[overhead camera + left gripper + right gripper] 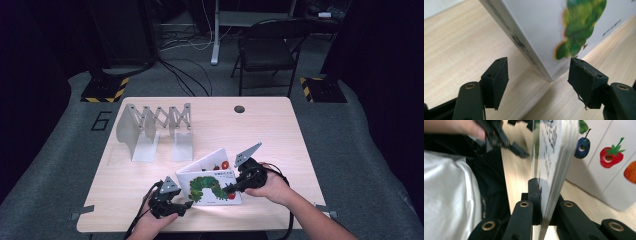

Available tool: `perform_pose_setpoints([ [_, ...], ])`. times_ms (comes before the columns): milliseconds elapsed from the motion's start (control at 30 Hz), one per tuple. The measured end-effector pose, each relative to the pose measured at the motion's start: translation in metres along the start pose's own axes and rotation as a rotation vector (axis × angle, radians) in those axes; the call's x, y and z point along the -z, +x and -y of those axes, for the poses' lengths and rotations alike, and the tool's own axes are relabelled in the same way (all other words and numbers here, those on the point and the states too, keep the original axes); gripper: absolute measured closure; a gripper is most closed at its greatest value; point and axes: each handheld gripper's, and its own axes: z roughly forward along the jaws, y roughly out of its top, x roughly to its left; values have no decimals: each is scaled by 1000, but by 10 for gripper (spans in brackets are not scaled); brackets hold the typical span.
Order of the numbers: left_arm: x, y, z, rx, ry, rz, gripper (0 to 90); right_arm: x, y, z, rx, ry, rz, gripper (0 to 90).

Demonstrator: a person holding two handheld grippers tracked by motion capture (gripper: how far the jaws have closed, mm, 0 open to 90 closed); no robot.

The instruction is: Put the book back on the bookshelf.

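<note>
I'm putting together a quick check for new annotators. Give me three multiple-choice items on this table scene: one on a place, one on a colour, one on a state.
1. Where does the metal rack stand relative to the picture book?
A. Farther from the person, toward the table's left
B. On top of the book
C. Off the table, on the floor

2. What colour is the caterpillar on the book's cover?
A. Blue
B. Green
C. Black

3. What is the right gripper doing?
A. Lying flat on the table, jaws open
B. Clamped on the book's cover edge
C. Gripping the rack

Answers:
1 A: the high view shows the rack beyond the book, on the left half of the table.
2 B: the cover shows a green body in the high view and the left gripper view.
3 B: in the right gripper view the jaws pinch the cover from both sides.
</note>
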Motion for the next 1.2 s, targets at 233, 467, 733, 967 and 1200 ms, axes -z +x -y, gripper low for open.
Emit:
perform_pose_setpoints([
  [233,8,11,-5,-12,-58,49,323,-1,4,4,128,23,33,862],
  [467,18,15,-18,-73,-130,98,369,-9,5,12,167,1,65,862],
  [733,26,21,-27,-96,-133,86,435,-29,8,19,250,17,173,847],
  [967,32,22,-28,-187,-106,90,493,-51,6,25,270,32,257,796],
  [1200,32,24,-29,-187,-109,91,503,-52,10,27,258,32,341,676],
])
